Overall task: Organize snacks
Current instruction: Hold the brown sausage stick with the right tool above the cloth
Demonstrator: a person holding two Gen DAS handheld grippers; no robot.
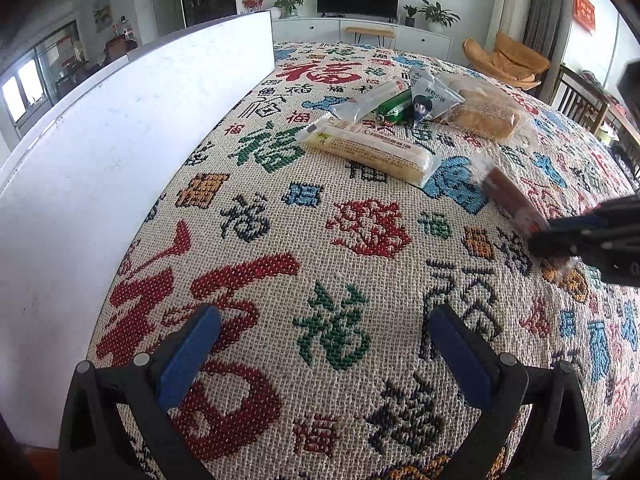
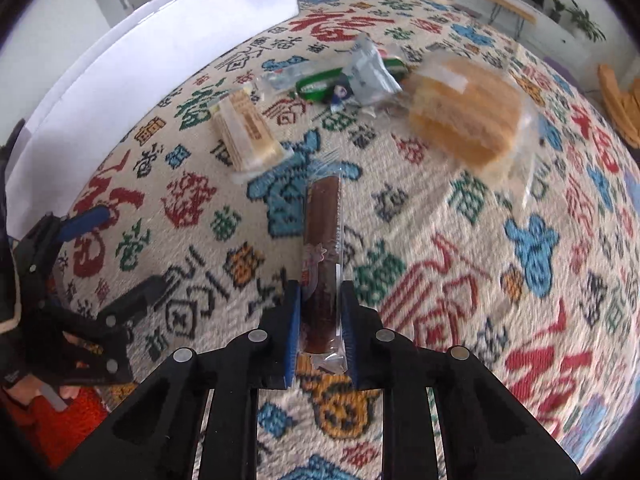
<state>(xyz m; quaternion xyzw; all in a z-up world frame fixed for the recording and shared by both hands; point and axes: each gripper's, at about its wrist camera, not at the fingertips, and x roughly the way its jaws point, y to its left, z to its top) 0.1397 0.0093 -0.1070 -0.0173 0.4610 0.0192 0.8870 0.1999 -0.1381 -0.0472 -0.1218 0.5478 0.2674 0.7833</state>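
Low in the right wrist frame, the right gripper pinches the brown snack bar lengthwise, pointing up-frame toward the white bin (upper left); left gripper spread, empty.

A woven cloth-covered table patterned with coloured Chinese characters carries a pale wafer packet, a clear-bagged sponge cake, a green sausage and a white board.

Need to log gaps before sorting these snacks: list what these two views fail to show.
- White box: its inside, both views; its wall hides it.
- Brown snack bar: label, motion blur; right gripper covers its near end.
- Green packet: mostly under clear wrappers.
- Cake pack: print blurred.
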